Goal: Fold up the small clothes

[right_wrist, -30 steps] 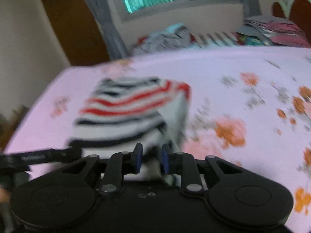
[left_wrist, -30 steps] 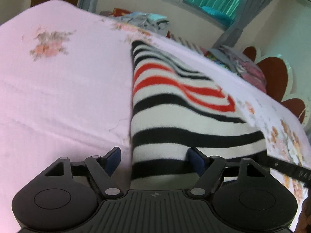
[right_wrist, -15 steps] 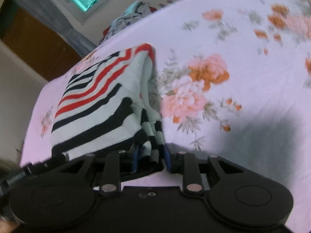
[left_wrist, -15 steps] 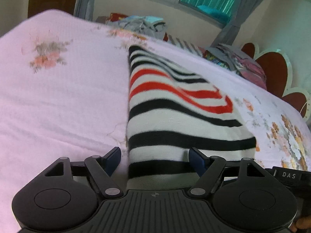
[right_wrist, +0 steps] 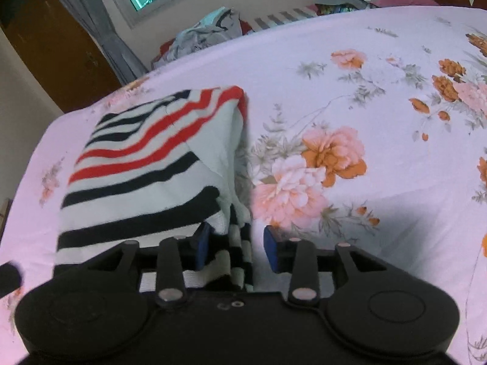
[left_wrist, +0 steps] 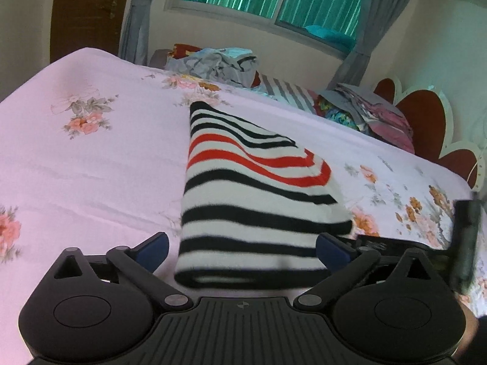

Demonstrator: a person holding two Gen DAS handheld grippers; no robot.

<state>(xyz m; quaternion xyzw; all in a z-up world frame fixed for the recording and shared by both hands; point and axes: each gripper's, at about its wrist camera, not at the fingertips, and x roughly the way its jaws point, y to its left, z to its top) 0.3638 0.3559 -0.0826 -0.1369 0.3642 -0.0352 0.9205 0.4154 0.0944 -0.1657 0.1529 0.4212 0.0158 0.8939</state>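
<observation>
A folded white garment (left_wrist: 249, 200) with black and red stripes lies on the pink floral bedsheet (left_wrist: 91, 167). My left gripper (left_wrist: 242, 246) hovers at its near edge. Its jaws stand wide and are still opening, with the garment's near end between the blue pads (left_wrist: 152, 245), which do not press on it. In the right wrist view the garment (right_wrist: 146, 167) lies to the left. My right gripper (right_wrist: 236, 246) is at its near right corner, jaws opening. A bunch of striped cloth (right_wrist: 237, 240) sits loose between the pads, and the right pad (right_wrist: 271, 249) is clear of it.
A loose heap of clothes (left_wrist: 219, 64) lies at the bed's far edge below the window. A stack of folded clothes (left_wrist: 374, 112) sits by the red headboard (left_wrist: 426, 115). Bare sheet stretches left of the garment and right of it (right_wrist: 365, 121).
The left gripper has opened wider and drawn up and back from the garment. The right gripper's jaws have parted from the corner they pinched. The garment has settled flat.
</observation>
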